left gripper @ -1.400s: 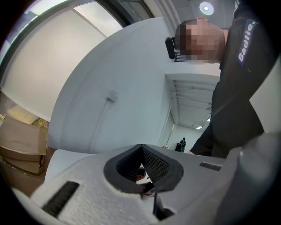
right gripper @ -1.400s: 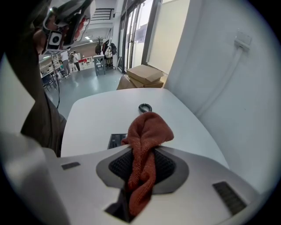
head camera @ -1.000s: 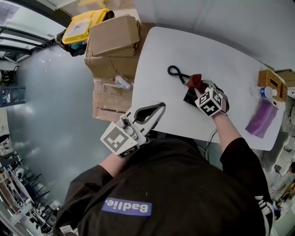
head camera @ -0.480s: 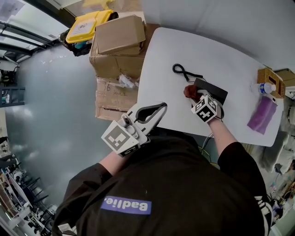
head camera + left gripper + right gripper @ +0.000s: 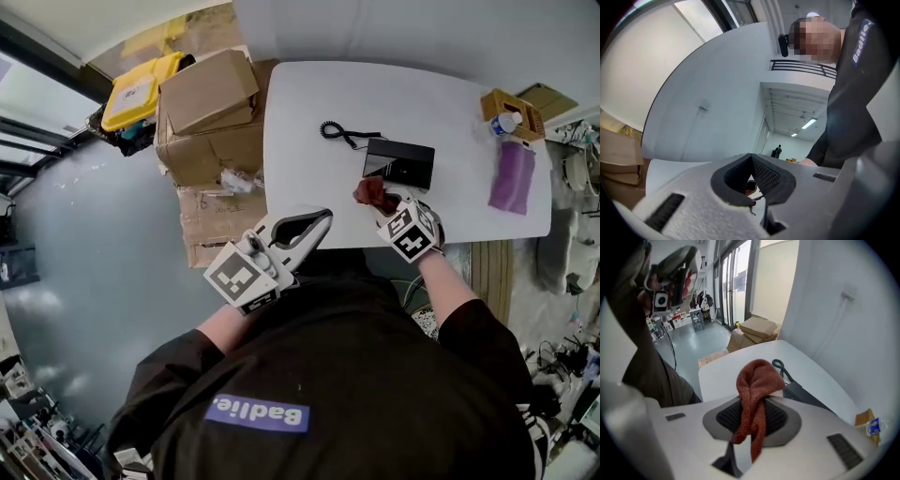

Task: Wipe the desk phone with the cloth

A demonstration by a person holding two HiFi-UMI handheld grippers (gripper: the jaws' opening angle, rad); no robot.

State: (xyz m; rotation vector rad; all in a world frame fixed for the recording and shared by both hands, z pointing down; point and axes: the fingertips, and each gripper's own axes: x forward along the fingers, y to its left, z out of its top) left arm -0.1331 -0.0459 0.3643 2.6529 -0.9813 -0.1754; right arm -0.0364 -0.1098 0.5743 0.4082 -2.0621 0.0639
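The black desk phone (image 5: 400, 162) lies on the white table (image 5: 450, 75), its coiled cord (image 5: 334, 131) trailing to the left. My right gripper (image 5: 380, 200) is shut on a rust-red cloth (image 5: 372, 192), held just off the phone's near left corner. In the right gripper view the cloth (image 5: 758, 380) bunches up above the right gripper (image 5: 753, 411), with the phone (image 5: 808, 397) behind it. My left gripper (image 5: 319, 218) hovers at the table's near edge, shut with nothing in it; the left gripper (image 5: 752, 190) shows its pads meeting.
Cardboard boxes (image 5: 208, 103) and a yellow-lidded crate (image 5: 139, 89) stand on the floor left of the table. A purple cloth (image 5: 512, 178) and a small wooden box (image 5: 511, 105) with a bottle sit at the table's right end.
My right gripper has drawn the cloth off the top of the phone, leftward and toward the near edge. The left gripper has stayed put. The head view has shifted.
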